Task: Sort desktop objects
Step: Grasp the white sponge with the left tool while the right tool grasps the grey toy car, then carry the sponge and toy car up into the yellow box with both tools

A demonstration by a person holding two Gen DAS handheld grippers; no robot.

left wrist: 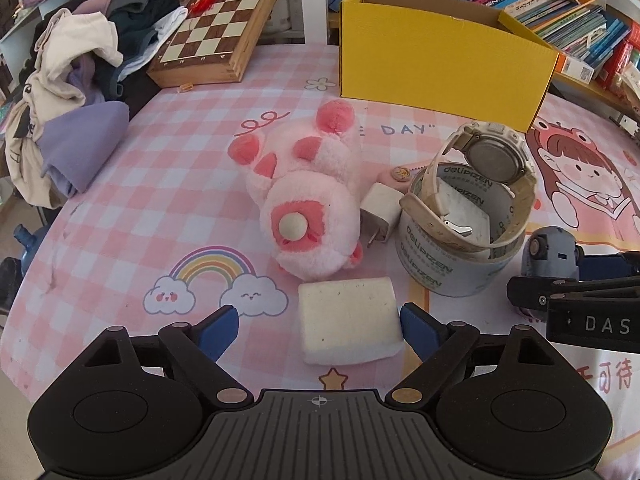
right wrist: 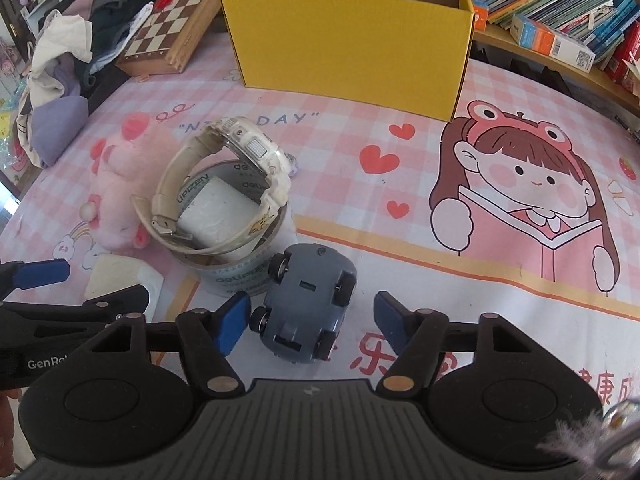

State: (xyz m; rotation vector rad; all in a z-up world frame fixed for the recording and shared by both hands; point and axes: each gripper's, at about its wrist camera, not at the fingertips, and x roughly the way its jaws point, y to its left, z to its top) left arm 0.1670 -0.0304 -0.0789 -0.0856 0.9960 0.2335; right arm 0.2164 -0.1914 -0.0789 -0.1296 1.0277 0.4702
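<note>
Facing fluffy pink plush (left wrist: 308, 200), boxy sponge (left wrist: 349, 322)

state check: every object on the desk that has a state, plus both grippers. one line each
yellow box: open top, upright, nothing visible inside
toy car: upside down, wheels up
watch: strap buckled, lying on the tape roll
tape roll: flat on its side face
plush toy: tipped over
chessboard case: closed
left hand-held gripper: open around sponge
right hand-held gripper: open around toy car
</note>
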